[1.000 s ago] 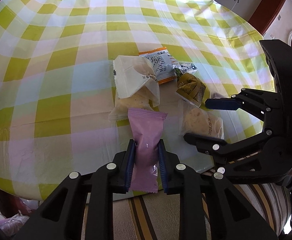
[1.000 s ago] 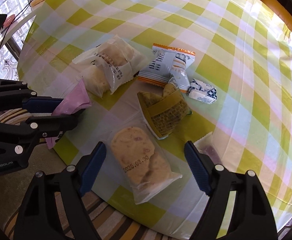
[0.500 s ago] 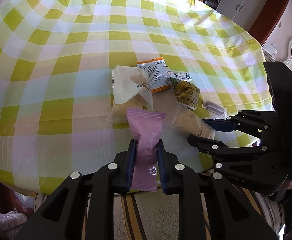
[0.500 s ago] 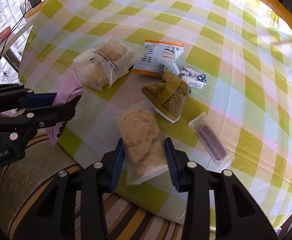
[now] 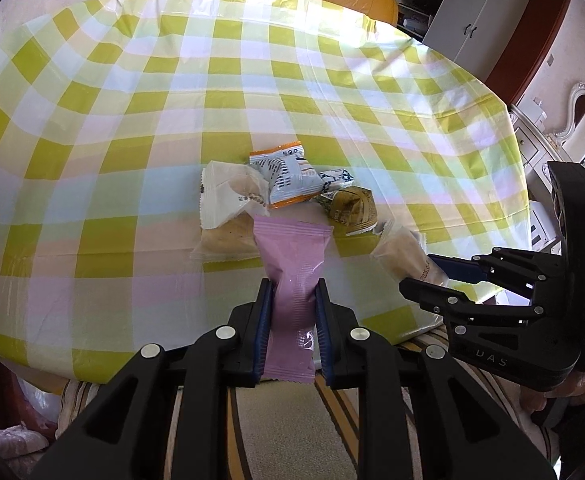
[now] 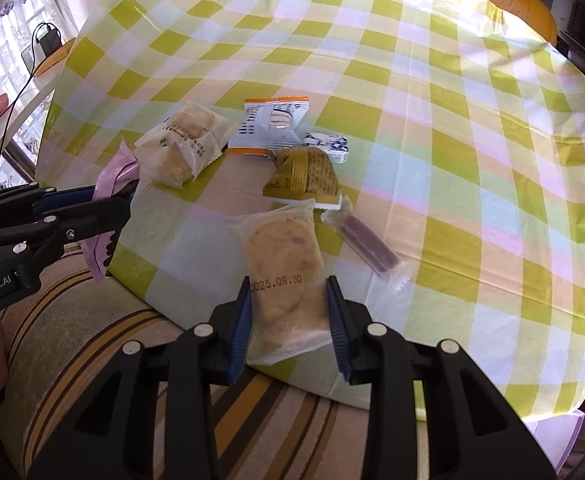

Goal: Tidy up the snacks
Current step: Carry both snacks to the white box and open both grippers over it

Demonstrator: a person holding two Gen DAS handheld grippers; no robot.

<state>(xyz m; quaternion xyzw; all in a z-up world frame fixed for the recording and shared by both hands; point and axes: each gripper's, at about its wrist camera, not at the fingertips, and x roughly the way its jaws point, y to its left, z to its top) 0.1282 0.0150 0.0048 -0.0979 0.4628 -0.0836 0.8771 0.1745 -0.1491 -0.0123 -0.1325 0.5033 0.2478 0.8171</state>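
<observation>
Left wrist view: your left gripper (image 5: 291,322) clamps the pink packet (image 5: 292,280) above the table's (image 5: 132,120) near edge

Right wrist view: your right gripper (image 6: 288,320), just narrowed, pinches the cookie bag (image 6: 282,276) there; both picked, next needs a drop spot

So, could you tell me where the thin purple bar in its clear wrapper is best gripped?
Probably across the middle of the purple bar, pads on its two long edges, coming from above: it lies flat and narrow on the tablecloth, apart from the brown packet.
</observation>
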